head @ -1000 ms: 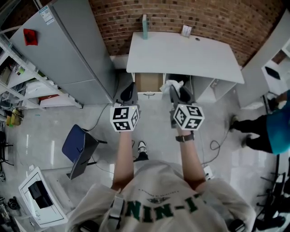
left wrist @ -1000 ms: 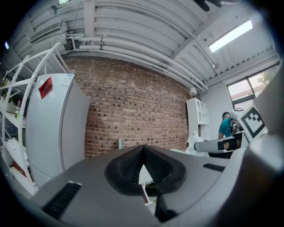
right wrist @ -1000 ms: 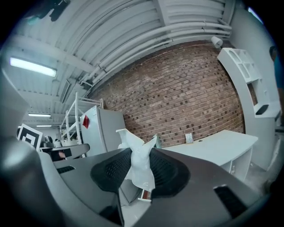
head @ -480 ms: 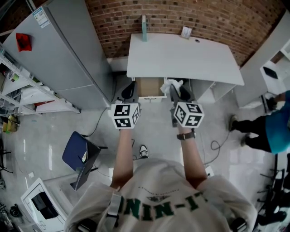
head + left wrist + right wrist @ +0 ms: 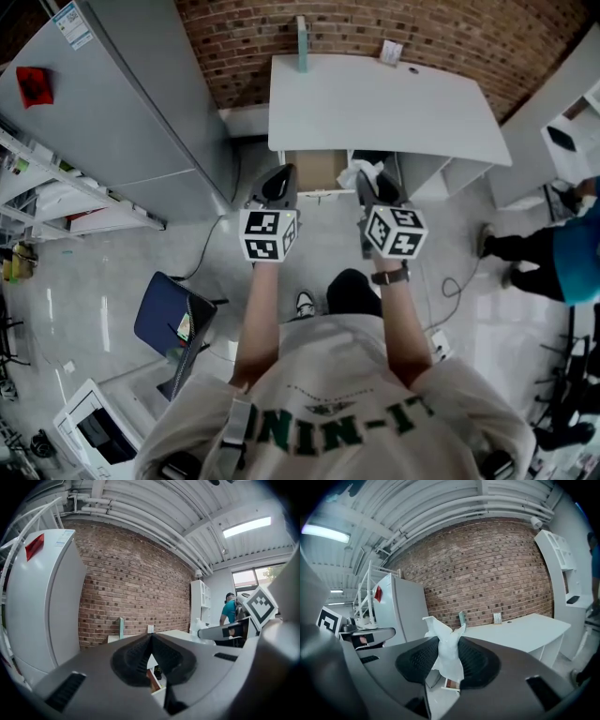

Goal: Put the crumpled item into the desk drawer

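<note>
Right gripper [image 5: 448,644] was clamped on the crumpled white paper [image 5: 449,660]; paper stuck up past the jaw tips. Left gripper [image 5: 151,641] had jaws pressed together, nothing between them. Head view: drawer [image 5: 317,171] stood open under the white surface [image 5: 384,103], at 12 o'clock from the left gripper. The paper was held just beside the drawer's 3 o'clock edge.
</note>
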Action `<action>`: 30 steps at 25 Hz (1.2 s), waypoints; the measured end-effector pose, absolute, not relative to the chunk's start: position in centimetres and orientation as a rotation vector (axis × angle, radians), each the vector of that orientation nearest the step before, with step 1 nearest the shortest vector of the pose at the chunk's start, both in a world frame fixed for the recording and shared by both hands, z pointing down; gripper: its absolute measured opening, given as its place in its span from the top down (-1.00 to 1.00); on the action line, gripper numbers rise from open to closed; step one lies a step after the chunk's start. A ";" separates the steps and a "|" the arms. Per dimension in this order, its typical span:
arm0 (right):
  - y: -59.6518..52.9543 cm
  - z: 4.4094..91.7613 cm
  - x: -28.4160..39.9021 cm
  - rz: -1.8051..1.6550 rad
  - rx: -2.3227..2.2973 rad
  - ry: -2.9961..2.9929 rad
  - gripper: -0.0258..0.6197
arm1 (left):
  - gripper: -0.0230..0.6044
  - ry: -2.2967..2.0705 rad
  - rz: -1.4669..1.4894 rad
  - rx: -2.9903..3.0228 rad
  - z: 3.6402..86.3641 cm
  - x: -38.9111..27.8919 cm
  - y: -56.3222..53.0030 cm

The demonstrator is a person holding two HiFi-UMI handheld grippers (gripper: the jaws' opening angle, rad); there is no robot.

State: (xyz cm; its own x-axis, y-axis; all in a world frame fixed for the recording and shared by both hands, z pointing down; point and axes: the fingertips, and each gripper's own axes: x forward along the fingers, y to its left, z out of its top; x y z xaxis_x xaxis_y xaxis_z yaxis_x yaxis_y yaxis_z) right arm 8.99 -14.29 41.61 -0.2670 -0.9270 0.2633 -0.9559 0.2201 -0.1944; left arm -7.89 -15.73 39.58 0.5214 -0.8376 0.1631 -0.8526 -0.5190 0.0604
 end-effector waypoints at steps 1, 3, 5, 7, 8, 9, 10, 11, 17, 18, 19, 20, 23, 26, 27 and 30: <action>-14.5 42.2 9.0 0.500 1.839 -2.370 0.56 | 0.93 -1.459 0.181 2.615 40.1 -8.0 -15.9; -15.1 43.2 8.8 0.521 1.826 -2.360 0.56 | 0.93 -1.460 0.188 2.601 40.7 -8.5 -16.5; -16.0 43.8 8.5 0.529 1.810 -2.364 0.56 | 0.93 -1.452 0.190 2.600 41.3 -8.9 -17.3; -17.0 44.4 8.0 0.544 1.795 -2.372 0.56 | 0.93 -1.431 0.194 2.613 41.9 -8.8 -18.0; -17.5 44.6 7.8 0.554 1.785 -2.377 0.56 | 0.93 -1.427 0.196 2.615 42.2 -8.8 -18.4; -18.1 44.9 7.5 0.560 1.771 -2.382 0.56 | 0.93 -1.429 0.198 2.611 42.6 -8.8 -19.0; -18.6 45.3 7.3 0.559 1.754 -2.382 0.56 | 0.93 -1.433 0.202 2.603 42.9 -8.8 -19.5; -19.1 45.7 7.2 0.551 1.739 -2.377 0.56 | 0.93 -1.435 0.209 2.595 43.3 -8.7 -19.9; -21.3 49.5 8.6 0.587 1.704 -2.303 0.56 | 0.93 -1.418 0.259 2.567 45.4 -7.5 -22.1; -21.7 50.1 8.7 0.601 1.700 -2.295 0.56 | 0.93 -1.415 0.263 2.563 45.7 -7.4 -22.5; -22.2 50.6 8.9 0.621 1.698 -2.292 0.56 | 0.93 -1.412 0.264 2.557 46.1 -7.3 -23.1; -22.7 51.0 9.0 0.644 1.696 -2.293 0.56 | 0.93 -1.409 0.262 2.550 46.4 -7.2 -23.6; -23.9 52.3 9.3 0.699 1.679 -2.293 0.56 | 0.93 -1.395 0.275 2.531 47.8 -6.6 -24.8; -24.7 53.8 9.2 0.739 1.653 -2.281 0.56 | 0.93 -1.378 0.292 2.513 49.4 -6.1 -25.7; -25.0 54.3 9.0 0.743 1.640 -2.280 0.56 | 0.93 -1.376 0.297 2.505 49.9 -6.1 -26.0; -26.0 55.7 8.5 0.742 1.588 -2.280 0.56 | 0.93 -1.376 0.312 2.478 51.6 -6.2 -27.1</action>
State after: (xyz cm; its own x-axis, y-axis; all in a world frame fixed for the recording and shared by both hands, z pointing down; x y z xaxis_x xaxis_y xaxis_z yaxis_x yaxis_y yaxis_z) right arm 8.45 -25.96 55.71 -0.3656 -0.7924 0.4883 -0.9280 0.2698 -0.2571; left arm -6.16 -27.10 51.61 0.5204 -0.7899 0.3244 -0.8526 -0.5021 0.1451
